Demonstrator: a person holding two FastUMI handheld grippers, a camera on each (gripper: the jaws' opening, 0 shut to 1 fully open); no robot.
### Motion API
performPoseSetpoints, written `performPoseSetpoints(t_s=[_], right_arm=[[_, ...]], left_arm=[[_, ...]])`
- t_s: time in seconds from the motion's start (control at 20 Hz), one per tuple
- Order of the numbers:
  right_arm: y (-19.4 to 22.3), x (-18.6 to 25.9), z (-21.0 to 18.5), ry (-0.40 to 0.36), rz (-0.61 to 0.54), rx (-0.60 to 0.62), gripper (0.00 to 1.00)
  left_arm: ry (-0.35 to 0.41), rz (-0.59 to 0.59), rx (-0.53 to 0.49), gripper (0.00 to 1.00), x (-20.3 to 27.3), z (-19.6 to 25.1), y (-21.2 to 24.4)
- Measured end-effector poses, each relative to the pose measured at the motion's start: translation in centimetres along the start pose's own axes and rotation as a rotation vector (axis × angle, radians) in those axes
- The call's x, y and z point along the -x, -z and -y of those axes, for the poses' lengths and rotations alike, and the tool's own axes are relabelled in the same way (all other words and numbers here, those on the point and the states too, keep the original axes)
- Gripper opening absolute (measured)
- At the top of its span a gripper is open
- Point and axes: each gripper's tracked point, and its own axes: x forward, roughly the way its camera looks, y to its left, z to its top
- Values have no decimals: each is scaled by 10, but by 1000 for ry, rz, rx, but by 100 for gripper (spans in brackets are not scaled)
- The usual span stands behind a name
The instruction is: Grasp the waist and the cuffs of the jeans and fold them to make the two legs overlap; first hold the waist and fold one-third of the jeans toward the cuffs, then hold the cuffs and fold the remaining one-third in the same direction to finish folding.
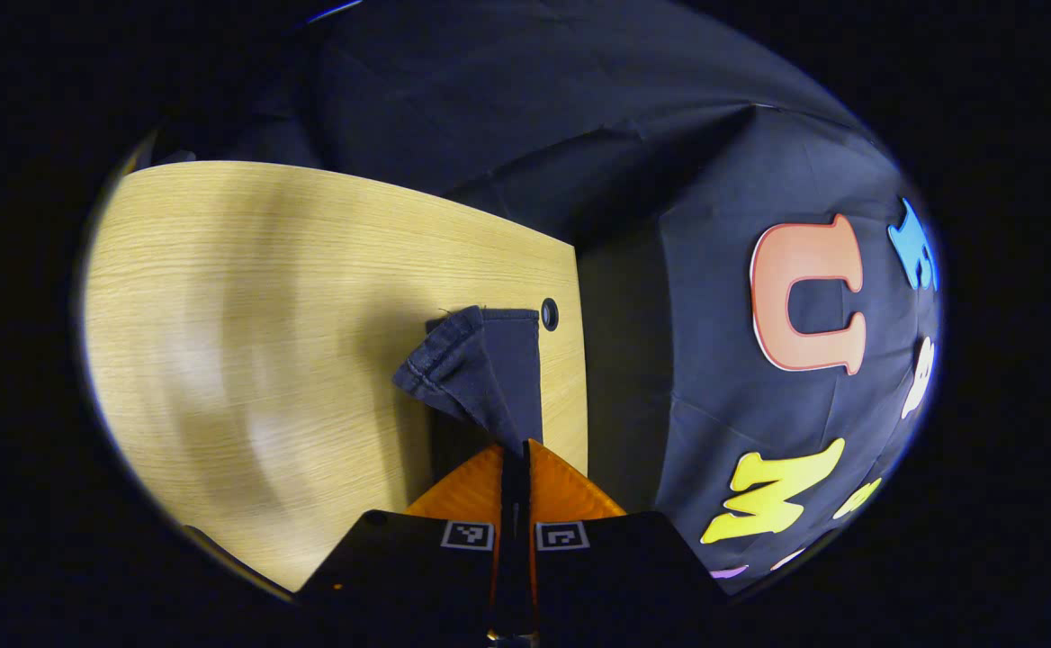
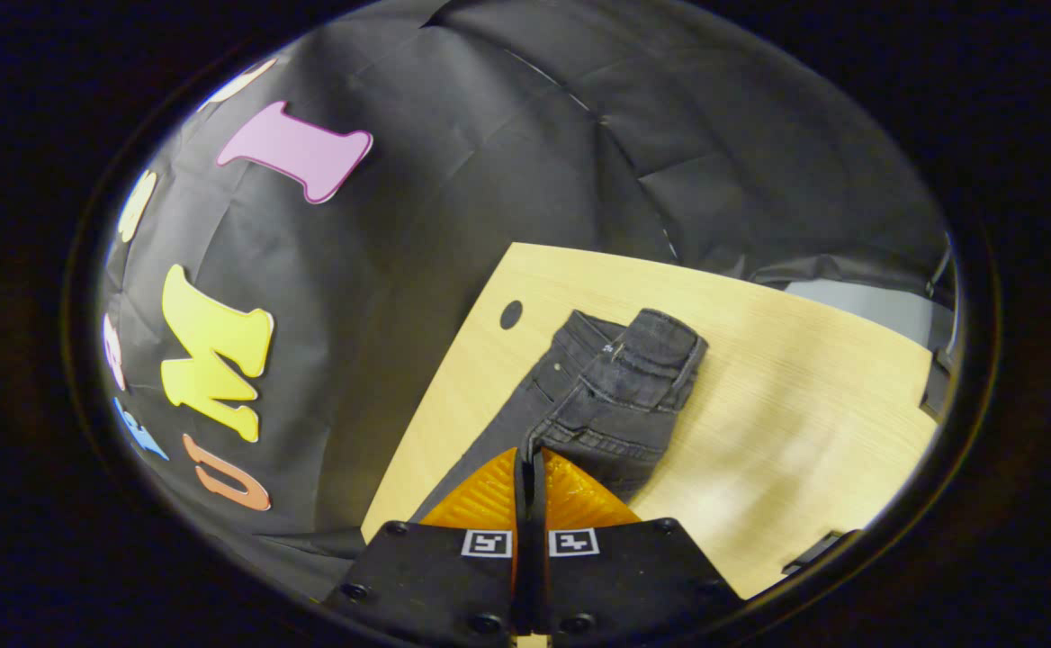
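Dark jeans lie on a light wooden table. In the left gripper view the cuff end of the jeans hangs up from the table, folded over at its hem, and my left gripper is shut on it. In the right gripper view the waist end of the jeans is bunched and lifted, with its waistband and pocket seams showing, and my right gripper is shut on its edge. Below each pinch point the cloth is hidden by the fingers.
The wooden table stretches to the left in the left gripper view and its edge runs close beside the cuff. A round cable hole sits by that edge; the cable hole also lies left of the waist. Black booth cloth surrounds the table.
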Motion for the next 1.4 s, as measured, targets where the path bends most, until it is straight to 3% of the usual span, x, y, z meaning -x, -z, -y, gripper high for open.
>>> performPoseSetpoints(t_s=[0.35,0.55,0.75,1.0,1.2,1.25,1.3,1.4], right_arm=[[-21,-101,-34,18,14,19,1],[-25,-149,-31,72,20,52,5],[-24,-185,-21,112,18,43,1],[-20,-205,-12,163,3,77,1],[-18,-208,-5,180,-12,64,1],[-17,-209,-3,181,-14,65,1],[-18,-209,-3,179,-11,63,1],[-15,-210,-6,152,-17,47,6]], left_arm=[[-110,-3,-89,4,-89,16,-7],[-148,-9,-153,3,-135,24,-5],[-192,-16,-180,4,-175,12,-6],[-236,-25,-179,4,-187,-6,-6],[-207,-30,-206,6,-180,8,-7],[-185,-35,-214,2,-177,16,-7],[-167,-37,-225,11,-175,24,-6],[-136,-36,-250,44,-165,41,-4]])
